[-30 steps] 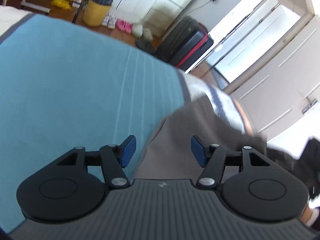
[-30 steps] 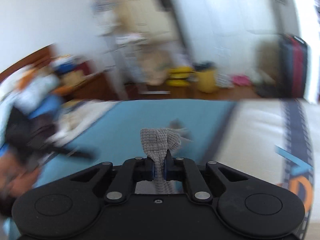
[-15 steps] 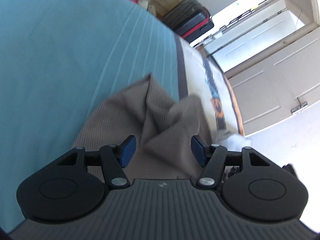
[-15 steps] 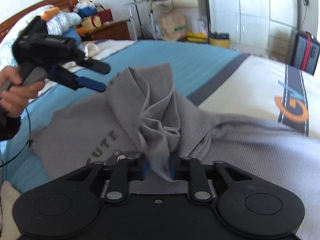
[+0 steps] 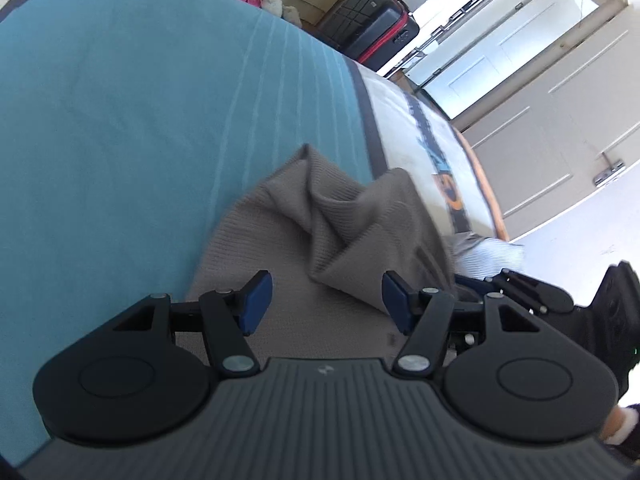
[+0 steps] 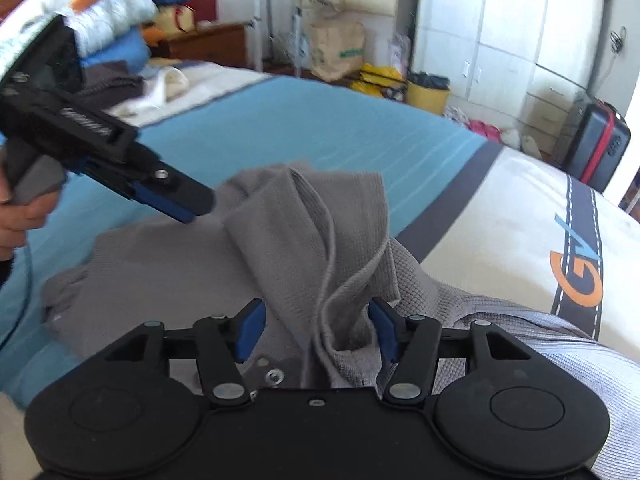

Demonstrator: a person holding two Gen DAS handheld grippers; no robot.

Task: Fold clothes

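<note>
Left to right in the right wrist view: left tool [image 6: 196,204] held in a hand [image 6: 18,216] at the left edge, poking in over the teal part of the bed [image 6: 280,120], tip just beside the bunched grey fabric. Hard to read the spread from this side angle, but in the left wrist view clearly wide open [image 5: 326,300], blue pads [image 5: 256,300] apart, nothing pinched between them, hovering over the cloth.

Then the grey knit top [image 6: 168,264] itself: lying on the bed, flat part spread toward the left over the teal, long axis running roughly left-right across the bed. Middle section rumpled up into a peaked heap [image 6: 312,216], folds pointing up and away from the camera. Same heap seen in the left wrist view [image 5: 336,224], near the dark stripe where teal meets the white part.

Right tool [image 6: 316,330] also spread open, pads either side of the crumpled fabric but not clamped on it. Can't tell if the right pad touches the cloth.

Further right: white bedcover with an orange-and-blue logo [image 6: 576,276], black suitcase [image 6: 596,140] on the floor past the bed's far edge.
</note>
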